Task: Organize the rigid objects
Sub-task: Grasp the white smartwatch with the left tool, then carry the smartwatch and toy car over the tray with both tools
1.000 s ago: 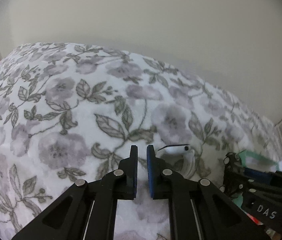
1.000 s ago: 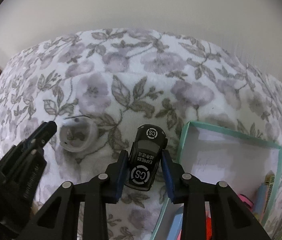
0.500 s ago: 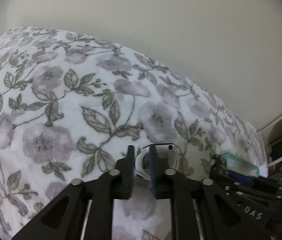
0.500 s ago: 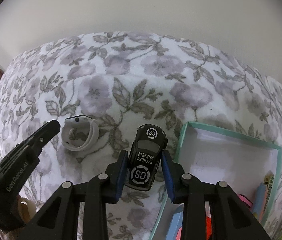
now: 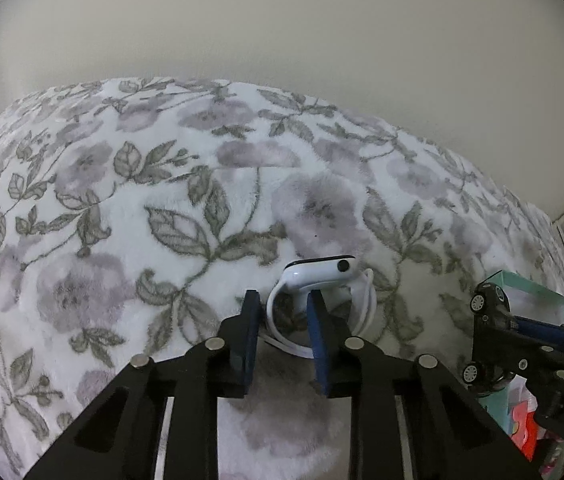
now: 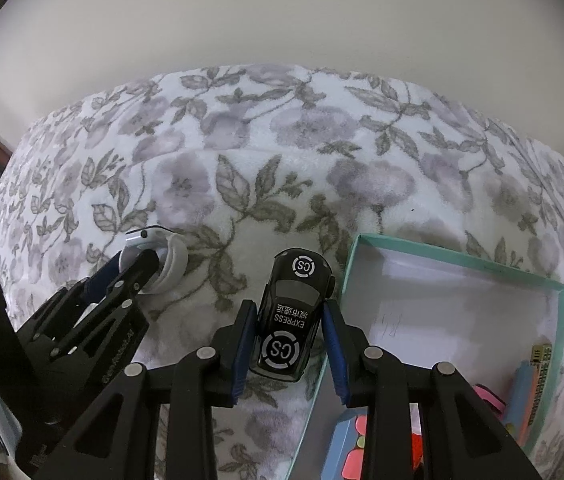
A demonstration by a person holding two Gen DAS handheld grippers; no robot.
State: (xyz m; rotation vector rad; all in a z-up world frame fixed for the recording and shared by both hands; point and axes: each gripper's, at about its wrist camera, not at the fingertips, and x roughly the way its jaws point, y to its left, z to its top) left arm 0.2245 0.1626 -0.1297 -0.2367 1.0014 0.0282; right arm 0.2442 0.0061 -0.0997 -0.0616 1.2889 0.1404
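On the floral blanket [image 5: 129,208], the left gripper [image 5: 282,320] has just been closing its jaws around the strap of a white smartwatch [image 5: 322,274] (face up). Nearer the blanket's right edge, the right gripper [image 6: 288,338] clamps a black toy car [image 6: 292,316] beside the teal box [image 6: 558,320].

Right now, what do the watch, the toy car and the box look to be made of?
Watch: glossy white plastic-looking case, matte rubbery-looking strap.
Toy car: shiny black, painted metal or plastic; unclear.
Box: matte teal, thin walls, probably cardboard.
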